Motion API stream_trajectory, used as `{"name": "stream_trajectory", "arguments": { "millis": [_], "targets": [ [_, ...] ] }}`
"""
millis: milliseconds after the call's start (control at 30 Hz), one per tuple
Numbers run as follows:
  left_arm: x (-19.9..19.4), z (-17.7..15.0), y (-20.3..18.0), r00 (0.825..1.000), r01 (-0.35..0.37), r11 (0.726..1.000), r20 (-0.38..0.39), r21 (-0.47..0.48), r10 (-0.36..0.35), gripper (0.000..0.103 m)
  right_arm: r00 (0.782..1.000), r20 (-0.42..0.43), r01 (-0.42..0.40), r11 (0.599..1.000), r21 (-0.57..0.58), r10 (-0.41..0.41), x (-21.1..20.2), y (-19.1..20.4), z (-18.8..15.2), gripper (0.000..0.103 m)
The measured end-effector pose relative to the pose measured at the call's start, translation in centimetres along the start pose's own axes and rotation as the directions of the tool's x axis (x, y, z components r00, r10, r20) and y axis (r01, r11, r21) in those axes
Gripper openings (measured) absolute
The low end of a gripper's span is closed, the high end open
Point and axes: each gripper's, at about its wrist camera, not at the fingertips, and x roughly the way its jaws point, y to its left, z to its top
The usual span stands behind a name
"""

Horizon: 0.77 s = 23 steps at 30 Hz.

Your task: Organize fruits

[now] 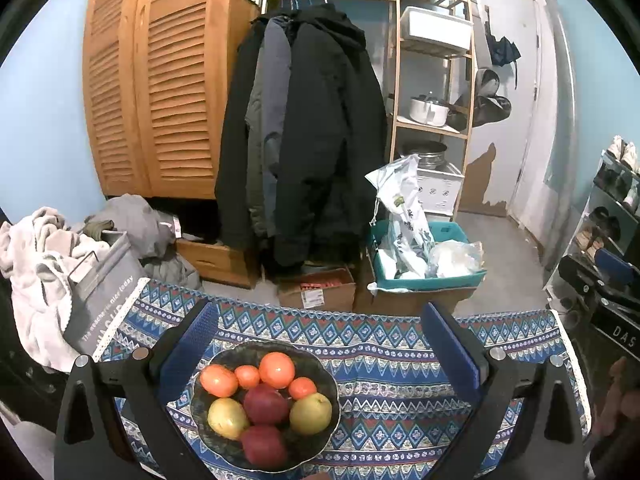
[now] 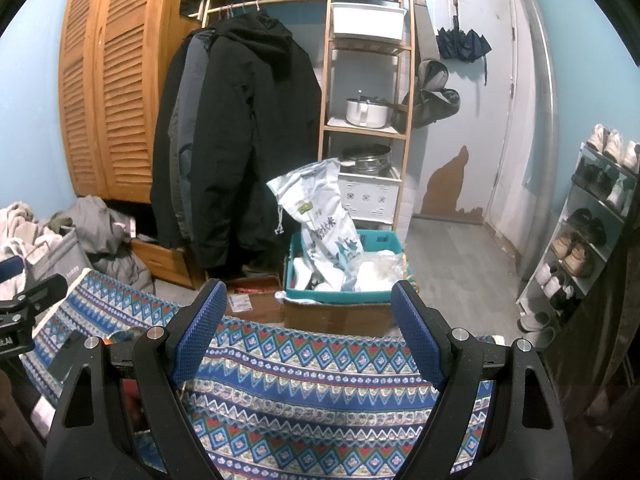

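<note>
Both jaws stand wide apart and hold nothing. Your left gripper (image 1: 320,344) hangs above the near part of the bench (image 1: 400,360), which is covered with a patterned blue cloth (image 1: 380,336). Its two blue pads (image 1: 188,352) are on each side of the picture, and between them you see only the cloth and the dark bowl (image 1: 320,368).

This bowl sits on the cloth, low in the left wrist view and nearer to the left pad than to the right one. In it you have four orange fruits (image 1: 277,370) at the far side, two yellow-green fruits (image 1: 311,413) at the left and right, and two red apples (image 1: 265,405), one in the middle and one at the near rim. The fruits touch each other and all lie inside the bowl. No pad touches the bowl or the fruits.

Your right gripper (image 2: 308,332) points over another part of the same cloth (image 2: 304,380), and between its blue fingers (image 2: 200,332) only cloth is seen. In the right wrist view a small piece of the bowl's rim (image 2: 124,335) shows behind the left finger of this gripper; the fruits are mostly hidden there.

Beyond the bench you see dark coats (image 1: 312,132) hanging on a rail, a wooden louvred wardrobe (image 1: 160,80), a wooden shelf (image 1: 432,80) with pots, and a teal crate (image 1: 424,256) with bags on the floor.
</note>
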Motion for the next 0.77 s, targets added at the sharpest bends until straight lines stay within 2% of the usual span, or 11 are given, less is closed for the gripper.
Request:
{"name": "stream_trajectory", "arguments": {
  "millis": [767],
  "targets": [
    [-0.34, 0.11, 0.17, 1.000, 0.012, 1.000, 0.011, -0.004, -0.012, 0.102, 1.000, 0.000, -0.001, 1.000, 0.000, 0.001, 0.02, -0.12, 0.03, 0.083]
  ]
}}
